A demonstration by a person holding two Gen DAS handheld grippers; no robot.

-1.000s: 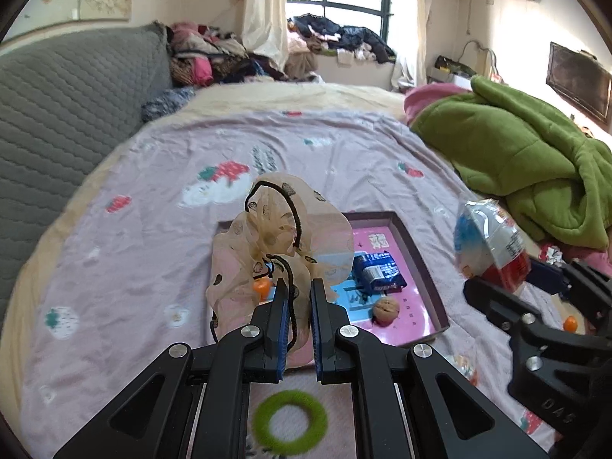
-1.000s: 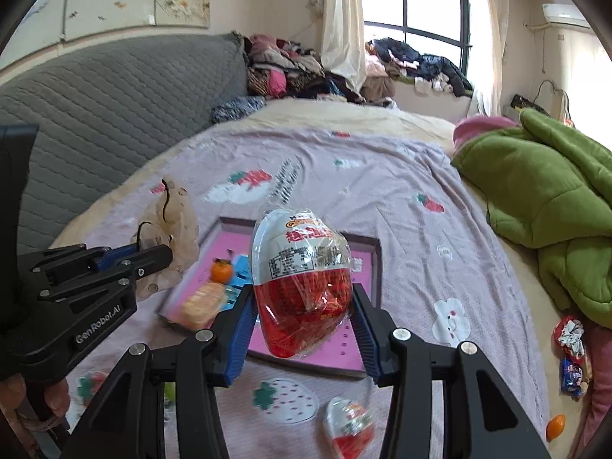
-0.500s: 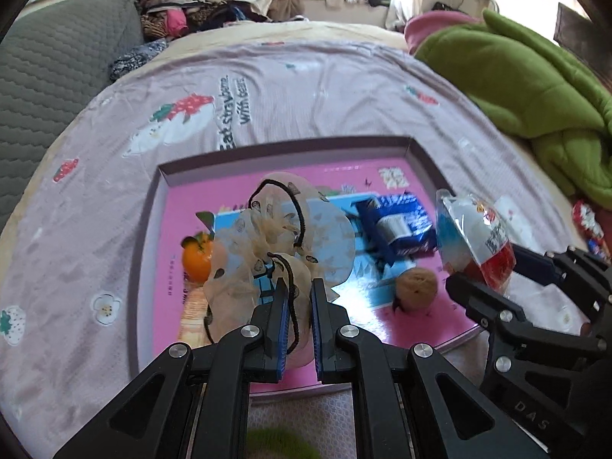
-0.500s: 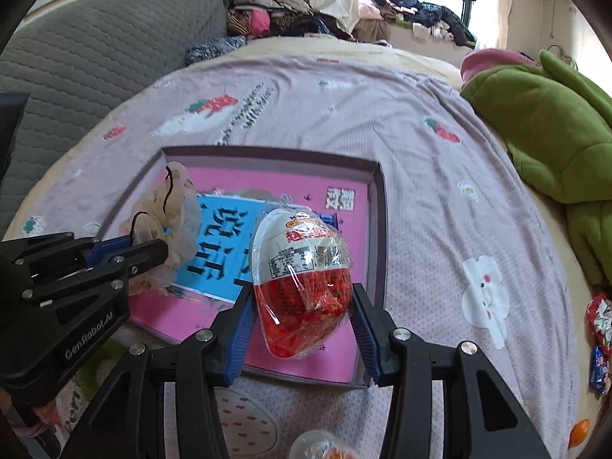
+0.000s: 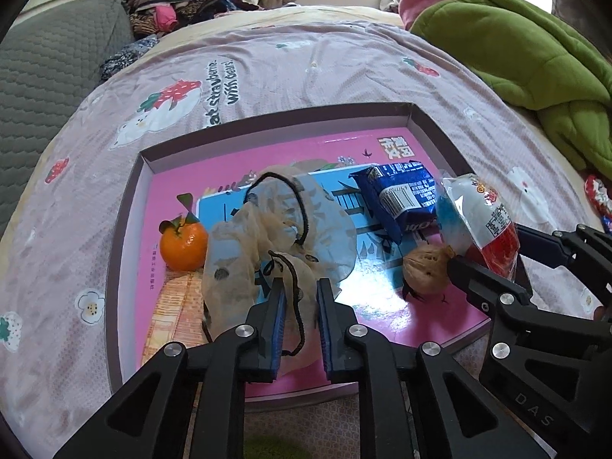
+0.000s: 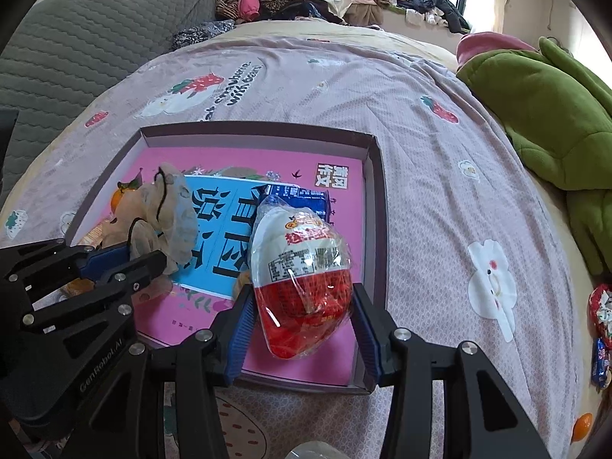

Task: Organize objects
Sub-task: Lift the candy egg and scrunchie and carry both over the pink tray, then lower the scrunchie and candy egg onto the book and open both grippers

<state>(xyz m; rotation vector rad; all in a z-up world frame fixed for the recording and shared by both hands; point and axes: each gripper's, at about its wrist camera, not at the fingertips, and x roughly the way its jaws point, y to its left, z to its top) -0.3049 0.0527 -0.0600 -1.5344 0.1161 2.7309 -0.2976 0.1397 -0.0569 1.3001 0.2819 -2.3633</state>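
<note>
A shallow pink-floored tray [image 5: 267, 118] lies on the bedspread and also shows in the right wrist view [image 6: 373, 176]. My left gripper [image 5: 300, 287] is shut on a beige sheer scrunchie with a black cord [image 5: 275, 225], held low over the tray's middle. My right gripper [image 6: 302, 294] is shut on a red-and-white wrapped egg toy [image 6: 302, 279], held over the tray's near right corner; the egg also shows in the left wrist view [image 5: 478, 218]. In the tray lie an orange [image 5: 183, 244], a blue snack packet [image 5: 401, 195] and a walnut [image 5: 426, 271].
A green blanket [image 5: 528, 42] is heaped at the right. Clothes [image 5: 183, 4] are piled at the bed's far end. A grey quilted headboard [image 6: 76, 49] lines the left side. Small wrapped snacks [image 6: 602, 310] and a small orange [image 6: 581, 424] lie at the right edge.
Both grippers have moved forward and down over the tray with their loads. The tray now fills the view.
</note>
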